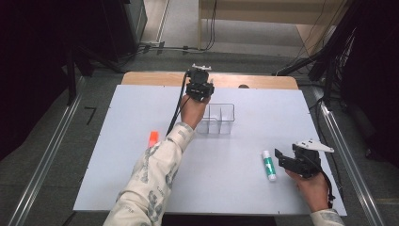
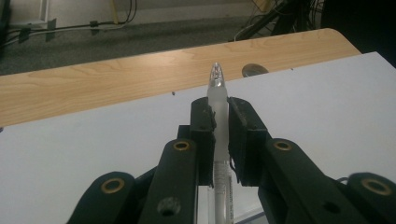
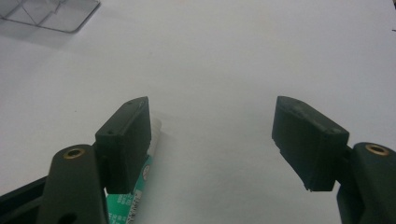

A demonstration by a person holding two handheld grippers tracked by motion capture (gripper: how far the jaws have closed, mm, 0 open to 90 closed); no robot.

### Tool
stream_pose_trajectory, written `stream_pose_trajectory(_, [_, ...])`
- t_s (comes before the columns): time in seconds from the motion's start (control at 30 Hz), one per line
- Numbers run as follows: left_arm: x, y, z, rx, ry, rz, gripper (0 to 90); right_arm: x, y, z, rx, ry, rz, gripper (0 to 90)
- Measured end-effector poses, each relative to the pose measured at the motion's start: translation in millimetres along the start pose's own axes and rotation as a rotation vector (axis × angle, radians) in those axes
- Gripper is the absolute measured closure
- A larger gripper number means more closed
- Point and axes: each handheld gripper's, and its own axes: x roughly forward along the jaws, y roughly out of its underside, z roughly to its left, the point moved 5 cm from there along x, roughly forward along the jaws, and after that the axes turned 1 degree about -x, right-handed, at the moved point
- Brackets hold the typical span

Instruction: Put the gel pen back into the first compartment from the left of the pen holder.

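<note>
A translucent white pen (image 2: pixel 219 100) stands between the jaws of my left gripper (image 2: pixel 220 116), which is shut on its barrel; the clear tip pokes out past the pads toward the far edge. In the high view the left gripper (image 1: pixel 200 87) hovers just behind a clear plastic divided box (image 1: pixel 220 118). A white and green glue stick (image 1: pixel 269 165) lies at the right front of the white board. My right gripper (image 1: pixel 283 159) sits beside it, open. In the right gripper view the glue stick (image 3: pixel 135 196) lies partly behind the left jaw of that gripper (image 3: pixel 212 135), not between the pads.
An orange marker (image 1: pixel 153 138) lies left of the sleeve. The white board (image 1: pixel 244 188) rests on a wooden table (image 2: pixel 116 79) with a round metal disc (image 2: pixel 254 70) near its far edge. The clear box (image 3: pixel 46 14) shows far off in the right gripper view.
</note>
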Motion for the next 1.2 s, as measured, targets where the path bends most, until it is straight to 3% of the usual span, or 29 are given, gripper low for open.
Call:
stream_pose_trajectory(0.57, [-12.9, 8.4, -5.4, 0.033, -0.010, -0.014, 80.3, 1.6, 0.7, 1.2, -0.010, 0.003, 0.008, 27.1])
stream_pose_trajectory(0.97, [-30.3, 23.9, -9.0, 0.053, 0.006, -0.032, 79.1, 3.0, 1.1, 2.4, -0.014, 0.006, 0.015, 27.1])
stream_pose_trajectory(1.2, [-31.6, 33.8, -6.9, 0.047, 0.010, -0.034, 79.1, 3.6, 1.3, 3.1, -0.021, 0.007, 0.018, 27.1])
